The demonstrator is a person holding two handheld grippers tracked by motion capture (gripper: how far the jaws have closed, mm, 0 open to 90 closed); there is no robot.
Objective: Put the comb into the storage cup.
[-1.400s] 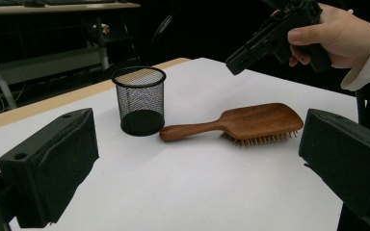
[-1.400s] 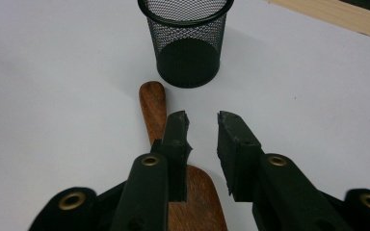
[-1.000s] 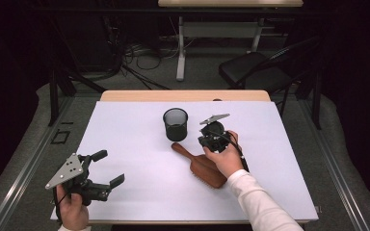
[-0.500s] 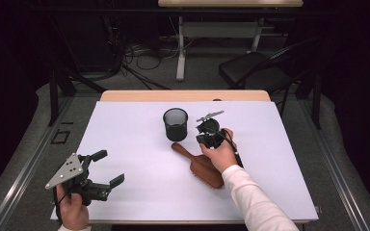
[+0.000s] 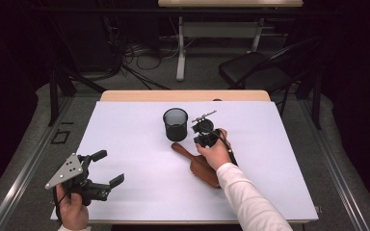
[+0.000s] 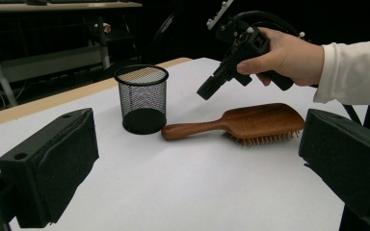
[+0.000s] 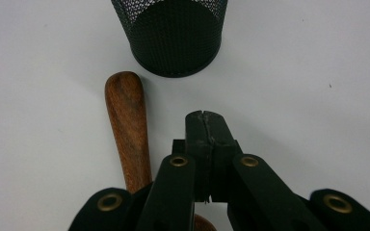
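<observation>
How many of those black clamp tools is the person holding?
2. The left gripper sits near the table's front left corner, fingers apart. The right gripper hovers above the wooden hairbrush beside the mesh cup, fingers together.

A white-topped table [image 5: 125, 125] bears a black mesh cup [image 5: 175, 123] and, probably bristles-down, a wooden hairbrush [image 5: 197, 165].

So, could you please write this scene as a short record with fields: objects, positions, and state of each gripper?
surface: white table
cup: black mesh cup, upright, near the table's middle
brush: wooden hairbrush, lying bristles down, handle end close to the cup
left gripper: open, holding nothing, low at the near left corner
right gripper: shut, holding nothing, tilted down above the brush handle, beside the cup
contact: right gripper apart from brush and cup
</observation>
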